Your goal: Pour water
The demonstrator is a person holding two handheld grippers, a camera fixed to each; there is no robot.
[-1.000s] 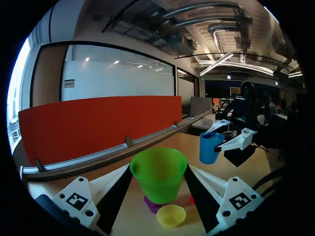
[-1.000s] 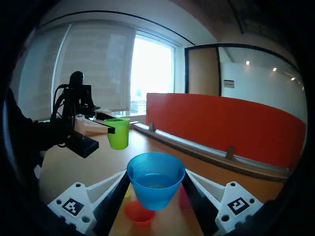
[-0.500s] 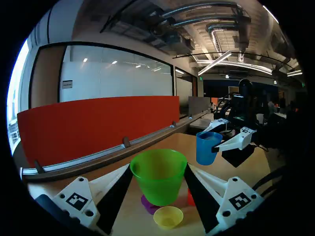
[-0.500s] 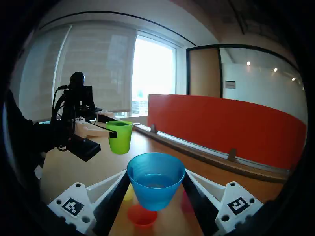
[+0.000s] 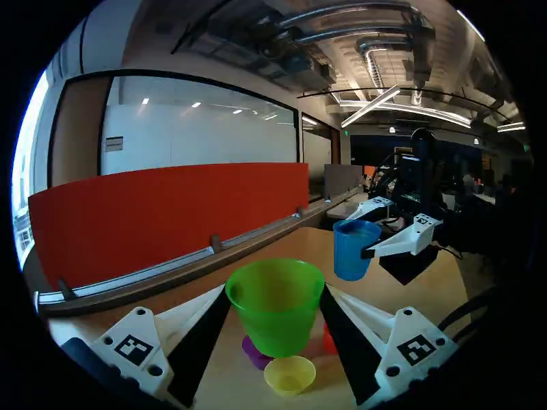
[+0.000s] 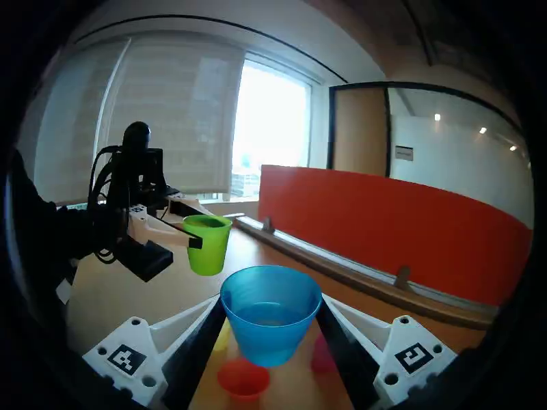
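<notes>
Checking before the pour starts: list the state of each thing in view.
left gripper: shut on the green cup.
right gripper: shut on the blue cup.
green cup: upright, held above the table.
blue cup: upright, held up, some water inside.
yellow cup: upright on the table, empty.

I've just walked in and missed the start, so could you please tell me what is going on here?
A person is holding a cup in each hand-held gripper above a wooden table. The left hand-held gripper is shut on a green cup, and the right hand-held gripper is shut on a blue cup with some water in it. Both cups are upright and apart, so no pouring is happening yet.
</notes>
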